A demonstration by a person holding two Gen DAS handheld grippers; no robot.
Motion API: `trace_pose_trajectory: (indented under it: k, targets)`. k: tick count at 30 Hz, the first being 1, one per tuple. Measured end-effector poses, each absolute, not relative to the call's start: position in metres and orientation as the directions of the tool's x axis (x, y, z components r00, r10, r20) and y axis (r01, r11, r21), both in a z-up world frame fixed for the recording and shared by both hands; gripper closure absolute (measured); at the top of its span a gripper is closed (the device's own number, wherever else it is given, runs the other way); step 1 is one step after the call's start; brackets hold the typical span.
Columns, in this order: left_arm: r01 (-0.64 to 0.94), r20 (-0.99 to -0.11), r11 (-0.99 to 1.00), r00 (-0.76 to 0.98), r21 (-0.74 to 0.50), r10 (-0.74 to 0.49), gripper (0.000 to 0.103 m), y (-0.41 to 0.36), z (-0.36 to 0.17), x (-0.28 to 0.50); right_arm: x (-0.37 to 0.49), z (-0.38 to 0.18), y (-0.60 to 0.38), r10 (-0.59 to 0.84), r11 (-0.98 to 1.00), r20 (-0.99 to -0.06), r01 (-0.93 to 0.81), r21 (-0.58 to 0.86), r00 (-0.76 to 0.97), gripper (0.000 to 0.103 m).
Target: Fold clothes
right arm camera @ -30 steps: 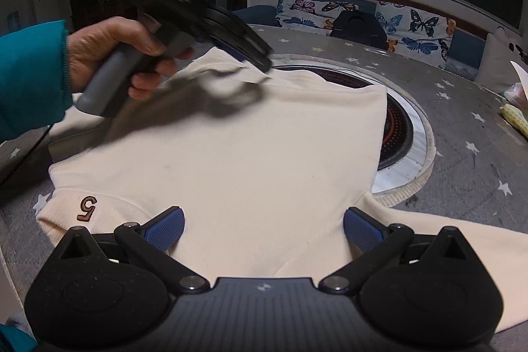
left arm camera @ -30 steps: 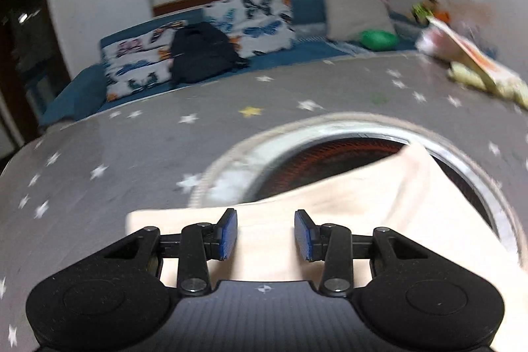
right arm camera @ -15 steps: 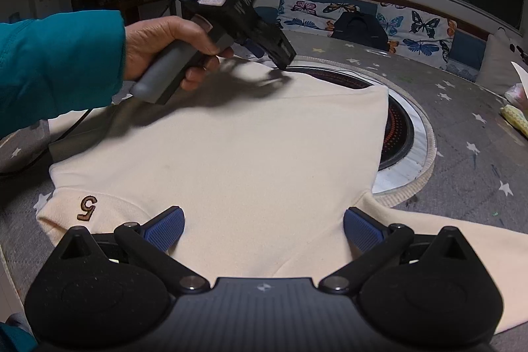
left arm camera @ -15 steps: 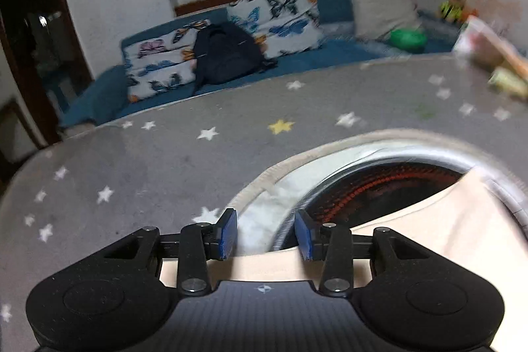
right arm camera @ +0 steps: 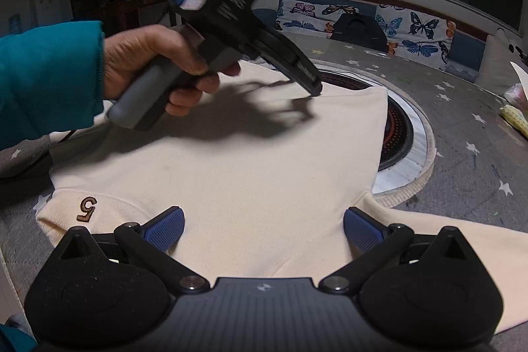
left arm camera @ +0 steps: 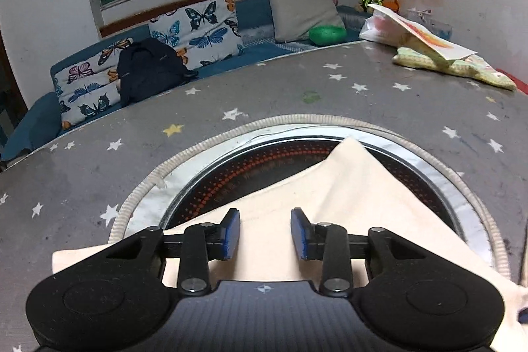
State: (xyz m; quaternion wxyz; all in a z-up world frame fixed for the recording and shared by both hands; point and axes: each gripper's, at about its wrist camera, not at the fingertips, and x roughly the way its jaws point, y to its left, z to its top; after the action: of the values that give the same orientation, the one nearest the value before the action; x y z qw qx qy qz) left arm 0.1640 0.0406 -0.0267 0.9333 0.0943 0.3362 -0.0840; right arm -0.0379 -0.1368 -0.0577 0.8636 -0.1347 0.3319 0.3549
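Observation:
A cream sweatshirt [right arm camera: 250, 167] with a brown "5" [right arm camera: 86, 208] on one sleeve lies flat on the grey star-patterned table [right arm camera: 462, 127]. Its far hem corner [left arm camera: 349, 154] reaches over the round burner. My left gripper [left arm camera: 265, 235] hovers over the far hem, jaws open and empty. It also shows in the right wrist view [right arm camera: 313, 88], tips just above the cloth. My right gripper [right arm camera: 264, 228] is wide open and empty over the near part of the sweatshirt, by the sleeve that runs off right [right arm camera: 462, 240].
A round burner [left arm camera: 297, 167] with a metal rim and cord edging sits in the table's middle. A bag and a paper sheet [left arm camera: 429, 38] lie at the far right edge. A sofa with butterfly cushions and a black backpack [left arm camera: 148, 68] stands behind the table.
My left gripper swung away from the cloth and came back down over the far hem, still open. The right gripper and the sweatshirt have not moved.

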Motion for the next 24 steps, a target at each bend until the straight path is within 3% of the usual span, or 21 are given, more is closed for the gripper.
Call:
trace_pose_trajectory:
  k: [4,11,22,24]
  targets:
    - [0.166,-0.626,0.973,0.779,0.158,-0.031,0.064,0.043,-0.032,0.176,-0.038,-0.057,-0.137,0.524,0.711,-0.669,-0.703,0.003,0.527,0.0]
    - [0.114,-0.641,0.992,0.766,0.053,-0.054,0.061,0.057,-0.024,0.178,-0.039,-0.058,-0.137,0.524,0.711,-0.669,-0.703,0.004,0.527,0.0]
    - [0.061,-0.61,0.995,0.792,0.076,-0.002,0.009,0.061,0.011,0.113,-0.038,-0.058,-0.136,0.521,0.713,-0.673,-0.702,0.004,0.525,0.0]
    - [0.047,-0.594,0.996,0.804,0.081,0.01,0.004,0.063,0.017,0.097,-0.037,-0.058,-0.136,0.521,0.713,-0.673,-0.701,0.005,0.525,0.0]
